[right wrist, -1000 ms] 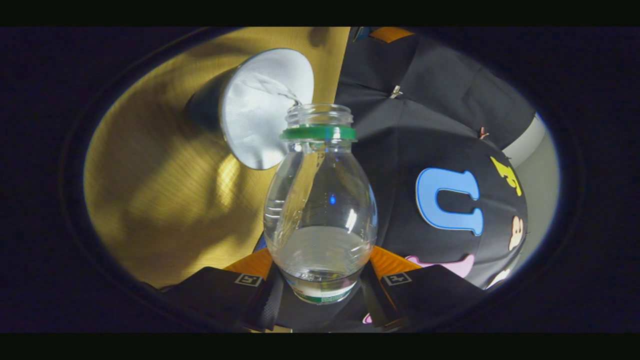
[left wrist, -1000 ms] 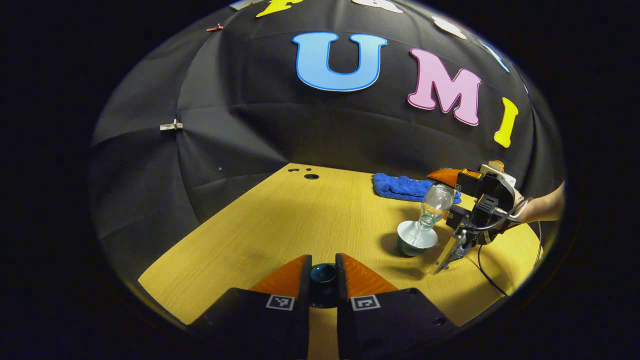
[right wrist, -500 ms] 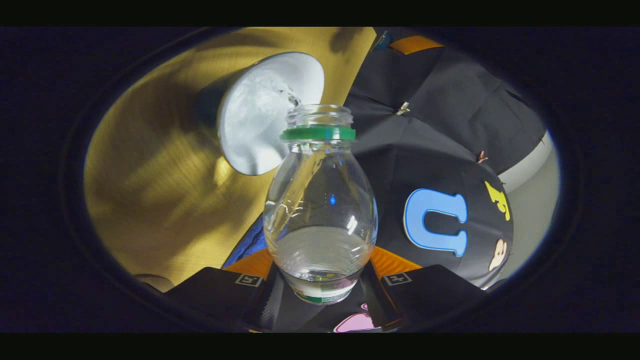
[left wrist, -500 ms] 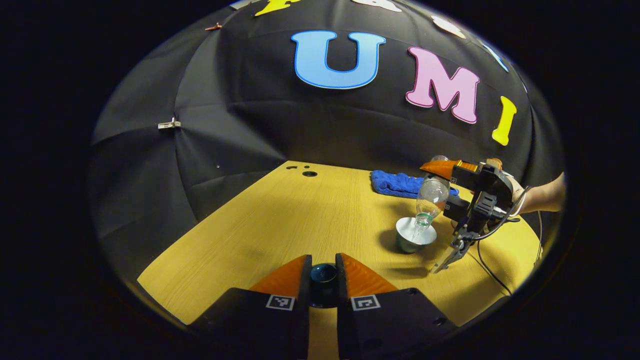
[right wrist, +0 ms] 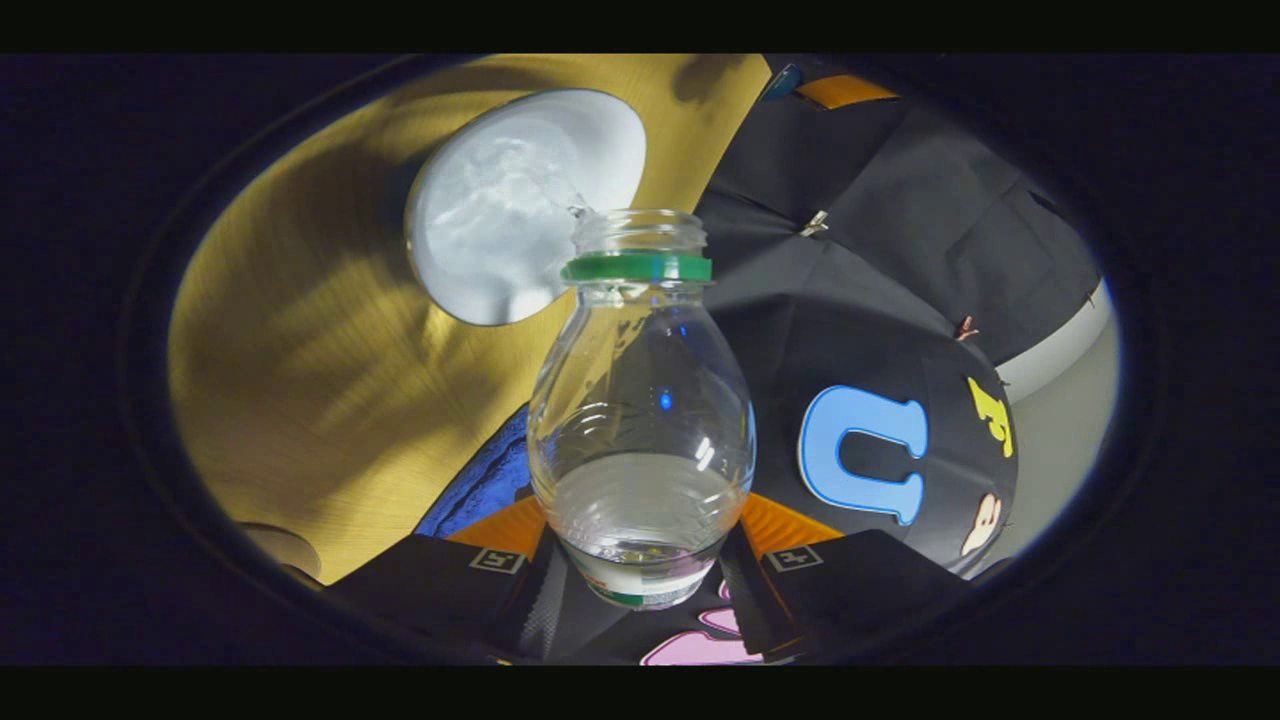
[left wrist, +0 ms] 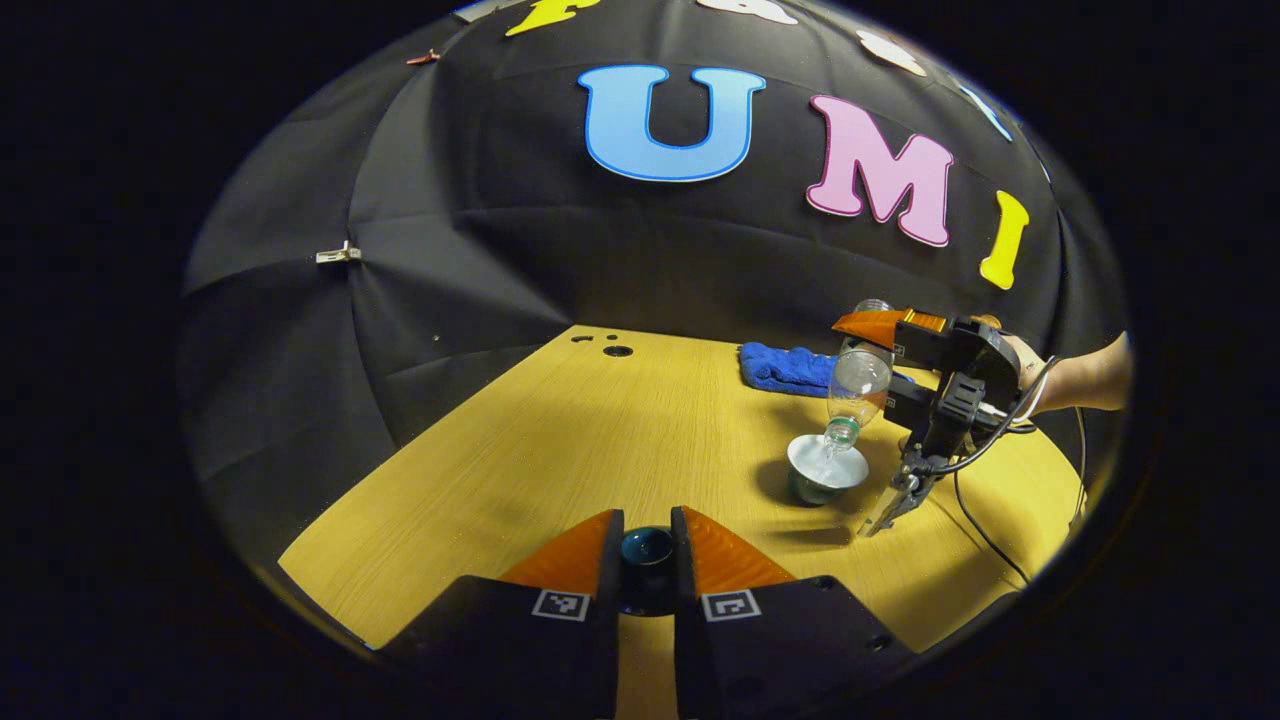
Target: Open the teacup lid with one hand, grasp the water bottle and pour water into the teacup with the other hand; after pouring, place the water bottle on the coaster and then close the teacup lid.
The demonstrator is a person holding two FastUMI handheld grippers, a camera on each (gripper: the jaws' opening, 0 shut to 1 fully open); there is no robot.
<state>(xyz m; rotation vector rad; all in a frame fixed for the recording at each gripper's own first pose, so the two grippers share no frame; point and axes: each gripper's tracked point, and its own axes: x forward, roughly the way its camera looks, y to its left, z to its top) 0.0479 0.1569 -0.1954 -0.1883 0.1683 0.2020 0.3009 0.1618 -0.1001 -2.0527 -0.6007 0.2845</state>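
My right gripper [right wrist: 640,525] is shut on a clear water bottle [right wrist: 640,400] with a green neck ring and no cap. The bottle is tipped mouth-down over the teacup [right wrist: 520,200], whose white inside holds rippling water. In the left gripper view the same bottle [left wrist: 856,380] hangs steeply over the teacup [left wrist: 825,468] at the right of the wooden table [left wrist: 600,440], held by the right gripper [left wrist: 872,368] and a person's hand. My left gripper [left wrist: 646,525] is shut on the dark teal teacup lid [left wrist: 646,550], held low near the table's front edge.
A blue cloth [left wrist: 785,366] lies at the back right of the table, behind the cup. A pale round object [right wrist: 285,548] peeks in at the lower left of the right gripper view. Small holes [left wrist: 617,351] mark the table's far edge. A cable [left wrist: 985,540] trails from the right gripper.
The right gripper has tipped the bottle steeper and shifted slightly left and up over the cup. The stream from the mouth has thinned. The left gripper with the lid has stayed put.
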